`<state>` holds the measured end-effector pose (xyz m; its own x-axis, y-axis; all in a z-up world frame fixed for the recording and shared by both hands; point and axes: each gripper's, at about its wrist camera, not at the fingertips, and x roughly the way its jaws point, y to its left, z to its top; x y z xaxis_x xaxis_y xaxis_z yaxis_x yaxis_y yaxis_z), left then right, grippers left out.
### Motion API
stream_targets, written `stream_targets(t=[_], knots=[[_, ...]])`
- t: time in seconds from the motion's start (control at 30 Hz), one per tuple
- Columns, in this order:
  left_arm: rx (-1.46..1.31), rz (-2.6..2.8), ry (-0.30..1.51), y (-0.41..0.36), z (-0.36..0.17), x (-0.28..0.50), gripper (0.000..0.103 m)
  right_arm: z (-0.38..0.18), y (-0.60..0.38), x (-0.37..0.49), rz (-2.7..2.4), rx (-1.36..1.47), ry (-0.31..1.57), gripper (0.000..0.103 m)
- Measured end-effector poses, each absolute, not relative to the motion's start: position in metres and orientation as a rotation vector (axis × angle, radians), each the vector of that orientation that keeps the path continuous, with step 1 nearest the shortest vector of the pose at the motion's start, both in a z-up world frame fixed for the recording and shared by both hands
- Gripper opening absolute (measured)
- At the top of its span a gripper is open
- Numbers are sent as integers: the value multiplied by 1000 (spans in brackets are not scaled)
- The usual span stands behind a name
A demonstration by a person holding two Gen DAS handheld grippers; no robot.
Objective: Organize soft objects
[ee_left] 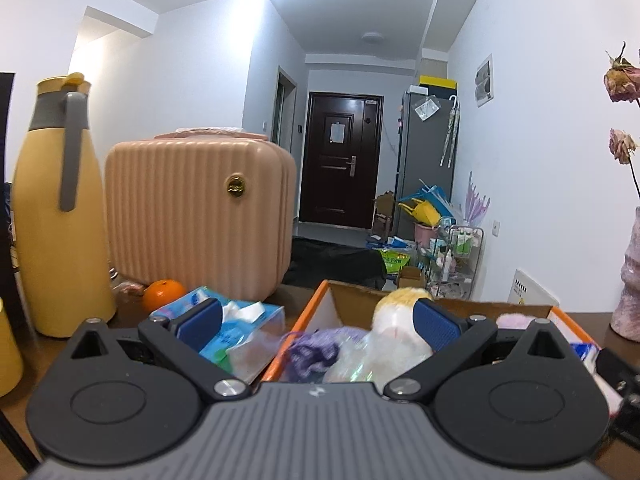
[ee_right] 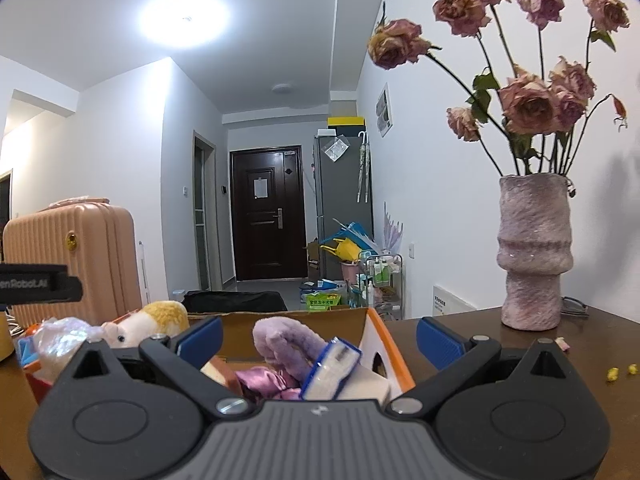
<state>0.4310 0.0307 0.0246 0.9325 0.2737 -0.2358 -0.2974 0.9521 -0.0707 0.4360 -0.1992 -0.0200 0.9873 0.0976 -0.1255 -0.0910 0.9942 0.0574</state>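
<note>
Both views are taken low over the table (ee_right: pixel 520 344), close behind the cardboard box (ee_left: pixel 480 306), facing the hallway door (ee_left: pixel 340 160). The box, door and pink suitcase (ee_right: pixel 80 248) are shared.

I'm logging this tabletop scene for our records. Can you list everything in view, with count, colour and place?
cardboard box: one, orange rim, table centre
plush toy: one, white and yellow, in box, left end
purple plush: one, in box
tissue pack: one, blue, left of box
orange: one, beside tissue pack
suitcase: one, pink, ribbed, behind tissue pack
thermos jug: one, yellow, grey handle, far left
vase: one, pink, holding dried roses, right
left gripper: open, over box
right gripper: open, over box
</note>
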Motion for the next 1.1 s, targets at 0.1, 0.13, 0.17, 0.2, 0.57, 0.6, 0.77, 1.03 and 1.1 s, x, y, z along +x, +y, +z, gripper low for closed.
stream_targets(t=[0.1, 0.13, 0.17, 0.2, 0.57, 0.6, 0.77, 1.03, 1.1], knots=[[-93, 295, 233, 34, 23, 414, 103, -20, -205, 420, 93, 49, 129, 103], [-87, 295, 235, 35, 22, 407, 103, -20, -206, 414, 92, 48, 130, 103], [-82, 294, 238, 35, 22, 401, 103, -20, -208, 408, 92, 46, 131, 103], [-76, 293, 241, 36, 21, 395, 103, -20, -209, 403, 92, 44, 132, 103], [-37, 258, 243, 36, 23, 321, 103, -18, -222, 331, 105, 19, 144, 103], [-36, 251, 242, 35, 24, 313, 103, -17, -223, 325, 107, 18, 148, 103], [-37, 206, 237, 32, 25, 275, 103, -16, -226, 291, 120, 6, 188, 103], [-32, 157, 248, 24, 22, 207, 103, -14, -237, 228, 134, 48, 230, 103], [-45, 129, 265, 23, 16, 188, 103, -14, -241, 210, 134, 61, 250, 103]])
